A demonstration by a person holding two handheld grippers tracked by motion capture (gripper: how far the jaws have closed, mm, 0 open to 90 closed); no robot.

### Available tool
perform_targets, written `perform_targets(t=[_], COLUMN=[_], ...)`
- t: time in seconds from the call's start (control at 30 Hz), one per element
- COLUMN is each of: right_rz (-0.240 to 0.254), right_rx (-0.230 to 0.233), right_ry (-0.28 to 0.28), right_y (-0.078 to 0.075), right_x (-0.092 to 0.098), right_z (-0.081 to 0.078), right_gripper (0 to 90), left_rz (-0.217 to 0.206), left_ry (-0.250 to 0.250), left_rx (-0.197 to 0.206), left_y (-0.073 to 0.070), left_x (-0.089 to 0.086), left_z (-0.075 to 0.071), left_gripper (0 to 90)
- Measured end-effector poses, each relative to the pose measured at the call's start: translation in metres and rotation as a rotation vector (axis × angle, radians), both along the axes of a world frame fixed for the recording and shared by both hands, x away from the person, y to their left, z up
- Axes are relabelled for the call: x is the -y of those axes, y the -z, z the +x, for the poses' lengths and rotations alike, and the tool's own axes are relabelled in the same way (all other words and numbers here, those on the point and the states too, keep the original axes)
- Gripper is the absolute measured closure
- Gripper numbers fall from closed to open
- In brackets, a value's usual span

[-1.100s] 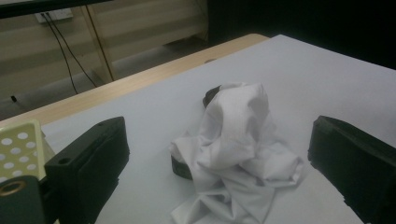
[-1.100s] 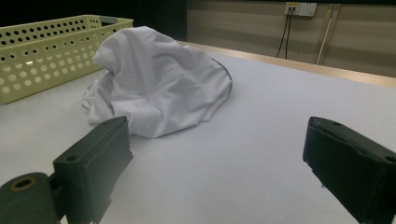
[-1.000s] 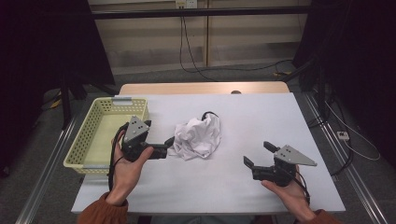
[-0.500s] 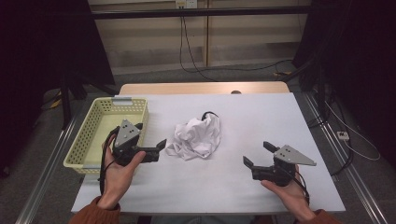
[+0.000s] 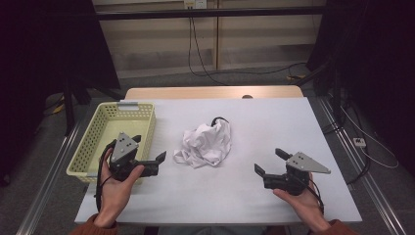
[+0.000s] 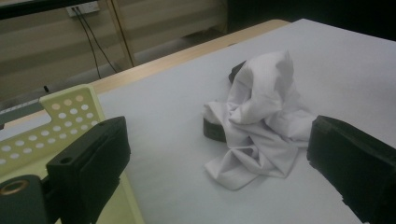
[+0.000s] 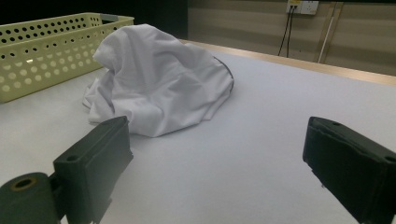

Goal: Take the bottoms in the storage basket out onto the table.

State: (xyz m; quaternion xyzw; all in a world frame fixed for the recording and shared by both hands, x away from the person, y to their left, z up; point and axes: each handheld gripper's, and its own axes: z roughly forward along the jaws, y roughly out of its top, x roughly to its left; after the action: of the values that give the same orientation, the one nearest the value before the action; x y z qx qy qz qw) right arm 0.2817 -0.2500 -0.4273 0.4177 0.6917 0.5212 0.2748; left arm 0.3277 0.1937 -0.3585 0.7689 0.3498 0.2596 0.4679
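While both jaws stand wide apart and grip nothing, the crumpled white cloth [image 5: 206,143] lies between the left gripper [image 5: 148,157] and the right gripper [image 5: 268,162], nearer the left one.

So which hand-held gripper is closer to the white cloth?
The left hand-held gripper: its open jaws sit just beside the white cloth, near the yellow basket. The right hand-held gripper has more bare table between.
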Motion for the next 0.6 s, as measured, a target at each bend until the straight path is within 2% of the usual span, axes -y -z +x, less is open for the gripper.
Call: perform_targets(t=[0.03, 0.27, 0.43, 0.6], right_rz=[0.0, 0.0, 0.002, 0.001], right_rx=[0.0, -0.001, -0.001, 0.0], right_ry=[0.0, 0.0, -0.002, -0.002], right_y=[0.0, 0.0, 0.0, 0.0], right_x=[0.0, 0.0, 0.0, 0.0], right_z=[0.0, 0.0, 0.0, 0.0], right_gripper=[7.3, 7.2, 7.3, 7.2], left_rz=[-0.01, 0.003, 0.012, 0.003], left_ry=[-0.006, -0.014, -0.008, -0.002], left_rx=[0.001, 0.0, -0.006, -0.016], left_y=[0.001, 0.008, 0.012, 0.017], left_x=[0.0, -0.004, -0.004, -0.003], left_z=[-0.001, -0.009, -0.014, -0.017], left_gripper=[6.0, 6.0, 6.0, 6.0])
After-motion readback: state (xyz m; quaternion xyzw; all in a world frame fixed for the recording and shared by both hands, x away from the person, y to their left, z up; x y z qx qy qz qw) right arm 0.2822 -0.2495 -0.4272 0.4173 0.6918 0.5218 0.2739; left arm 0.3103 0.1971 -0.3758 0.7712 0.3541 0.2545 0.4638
